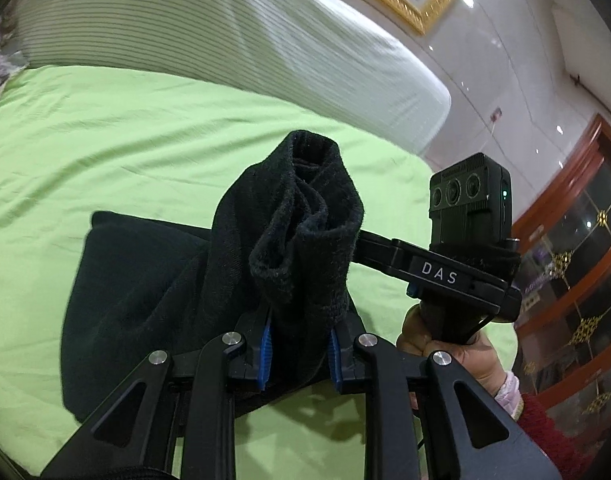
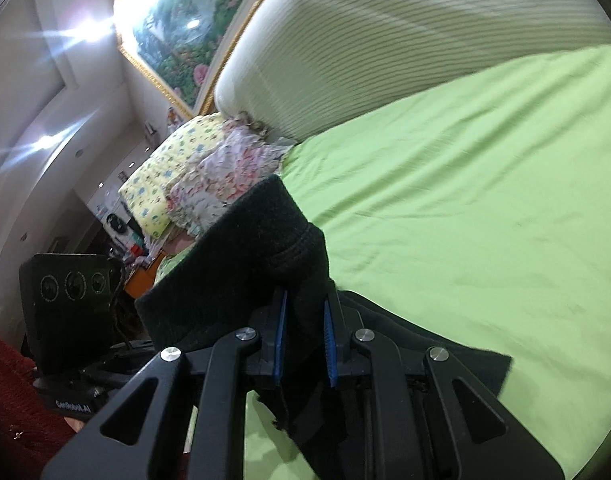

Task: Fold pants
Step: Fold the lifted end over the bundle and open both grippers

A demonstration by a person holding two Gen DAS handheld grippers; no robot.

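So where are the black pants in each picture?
Left wrist view: the black fabric pants sit low in the middle, bunched between the left tool.
Right wrist view: they sit low, middle-left, clamped in the right tool.
Shared landmark: the green bed sheet under them.

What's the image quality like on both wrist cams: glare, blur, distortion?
Left wrist view: strong fisheye bend with dark corners, small light spots on the glossy white wall, slight blur on the striped white headboard, black fleece pants sharp. Right wrist view: heavy starburst glare on the upper-left wall, headboard and green bedsheet motion-smeared, pants nearly textureless black.
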